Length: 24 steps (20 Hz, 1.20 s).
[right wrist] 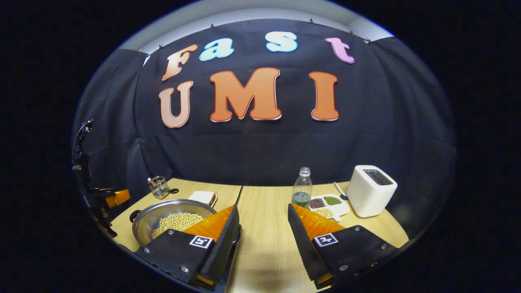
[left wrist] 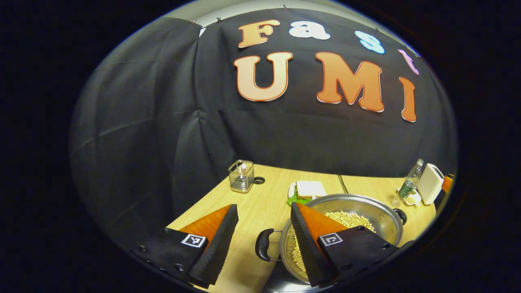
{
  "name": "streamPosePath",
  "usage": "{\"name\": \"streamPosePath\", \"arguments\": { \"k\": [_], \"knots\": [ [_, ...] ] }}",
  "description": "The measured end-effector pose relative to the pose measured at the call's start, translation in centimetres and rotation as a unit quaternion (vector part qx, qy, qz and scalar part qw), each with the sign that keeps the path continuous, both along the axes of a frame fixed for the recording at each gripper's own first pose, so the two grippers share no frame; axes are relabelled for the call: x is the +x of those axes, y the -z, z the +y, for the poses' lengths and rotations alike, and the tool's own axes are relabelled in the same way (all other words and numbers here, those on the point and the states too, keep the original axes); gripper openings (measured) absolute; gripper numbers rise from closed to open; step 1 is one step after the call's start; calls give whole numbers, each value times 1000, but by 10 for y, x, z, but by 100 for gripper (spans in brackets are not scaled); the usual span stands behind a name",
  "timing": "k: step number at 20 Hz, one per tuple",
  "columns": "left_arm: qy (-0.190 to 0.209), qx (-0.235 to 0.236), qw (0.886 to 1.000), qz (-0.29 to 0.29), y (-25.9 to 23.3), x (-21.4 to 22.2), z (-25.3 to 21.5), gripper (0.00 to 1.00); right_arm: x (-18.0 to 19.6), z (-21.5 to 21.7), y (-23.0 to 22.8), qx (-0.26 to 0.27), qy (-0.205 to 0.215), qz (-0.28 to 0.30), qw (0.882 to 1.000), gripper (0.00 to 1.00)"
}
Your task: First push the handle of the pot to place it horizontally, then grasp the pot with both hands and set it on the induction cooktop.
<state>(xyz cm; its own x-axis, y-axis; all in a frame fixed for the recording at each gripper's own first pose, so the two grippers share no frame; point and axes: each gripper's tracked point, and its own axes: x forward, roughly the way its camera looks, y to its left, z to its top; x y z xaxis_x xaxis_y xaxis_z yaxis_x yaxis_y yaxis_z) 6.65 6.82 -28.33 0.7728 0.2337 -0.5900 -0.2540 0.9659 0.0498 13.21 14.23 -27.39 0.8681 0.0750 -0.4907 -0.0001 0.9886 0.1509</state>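
In the left gripper view, a wire basket (left wrist: 241,176) stands at the table's (left wrist: 252,211) far left. The left gripper (left wrist: 263,236) hangs spread, holding nothing, with the pot's (left wrist: 366,207) near handle (left wrist: 263,244) between its fingers. The pot holds pale beans and sits on the table. In the right gripper view, the right gripper (right wrist: 262,236) is spread too, just right of the pot (right wrist: 163,209), with a bottle (right wrist: 302,192) and a white toaster (right wrist: 371,196) beyond.

A round, shiny steel pot (left wrist: 358,211) sits upright on the pale wooden worktop (left wrist: 252,211), holding a loose layer of small yellowish beans (left wrist: 350,219). One dark loop handle (left wrist: 263,244) juts from its near-left side, and another (left wrist: 401,215) sits on the opposite rim.
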Motion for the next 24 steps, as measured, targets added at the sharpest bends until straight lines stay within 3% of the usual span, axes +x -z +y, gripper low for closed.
{"name": "streamPosePath", "arguments": {
  "k": [6, 8, 11, 13, 14, 15, 17, 18, 19, 24],
  "knots": [
    [40, -11, 993, -113, -128, 0, -48, 86, -30, -48, -73, -11, 22, -74, 997, 76],
    [64, -16, 987, -148, -165, -5, -73, 96, -41, -67, -91, -42, 29, -97, 994, 76],
    [88, -22, 977, -193, -218, -15, -100, 97, -56, -88, -133, -75, 34, -148, 986, 84],
    [109, -14, 970, -217, -245, -21, -117, 97, -67, -100, -157, -84, 42, -168, 981, 80],
    [120, 0, 968, -218, -253, -26, -121, 96, -70, -106, -165, -86, 45, -172, 980, 84],
    [122, 16, 968, -218, -261, -32, -122, 97, -74, -114, -173, -89, 54, -179, 978, 81],
    [116, 31, 965, -234, -285, -35, -126, 97, -79, -135, -182, -102, 72, -185, 975, 82],
    [115, 23, 964, -240, -295, -38, -129, 97, -83, -139, -187, -104, 76, -189, 974, 87],
    [114, 10, 963, -243, -303, -41, -130, 97, -87, -141, -192, -100, 75, -192, 973, 84],
    [87, -34, 964, -250, -343, -51, -112, 97, -93, -158, -224, -89, 75, -210, 971, 88]
  ]
}}
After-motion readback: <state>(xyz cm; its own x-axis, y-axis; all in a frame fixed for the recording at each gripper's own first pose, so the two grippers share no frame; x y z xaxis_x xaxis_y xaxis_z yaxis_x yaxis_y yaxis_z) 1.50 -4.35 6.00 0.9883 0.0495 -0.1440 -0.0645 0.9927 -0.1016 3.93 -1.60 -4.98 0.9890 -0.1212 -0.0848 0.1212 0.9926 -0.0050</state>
